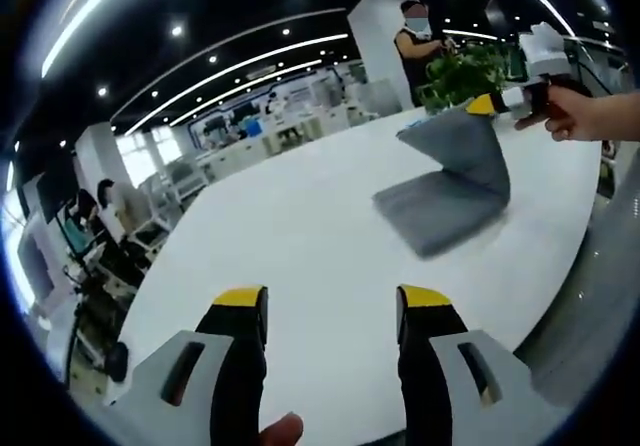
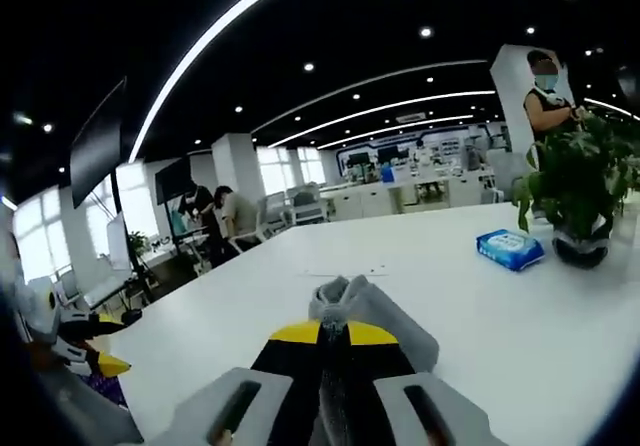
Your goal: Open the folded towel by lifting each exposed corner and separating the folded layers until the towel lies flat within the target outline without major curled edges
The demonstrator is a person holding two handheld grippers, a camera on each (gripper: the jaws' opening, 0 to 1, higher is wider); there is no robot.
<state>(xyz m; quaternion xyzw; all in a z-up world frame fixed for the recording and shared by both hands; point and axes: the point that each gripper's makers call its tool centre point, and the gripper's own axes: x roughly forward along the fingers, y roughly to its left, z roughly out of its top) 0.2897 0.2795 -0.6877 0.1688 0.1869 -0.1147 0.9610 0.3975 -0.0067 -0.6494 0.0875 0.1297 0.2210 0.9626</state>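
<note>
Our right gripper (image 2: 334,338) pinches the grey towel's (image 1: 450,181) corner shut, lifting the top layer off the white table (image 1: 300,226) to unfold it; our left gripper (image 1: 330,311) waits agape, empty.

Each gripper (image 1: 332,311) has black, yellow-tipped jaws on grey mounts.

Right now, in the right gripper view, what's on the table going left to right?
Left gripper → gray towel pinched in the right gripper → blue wipes pack → potted plant.
</note>
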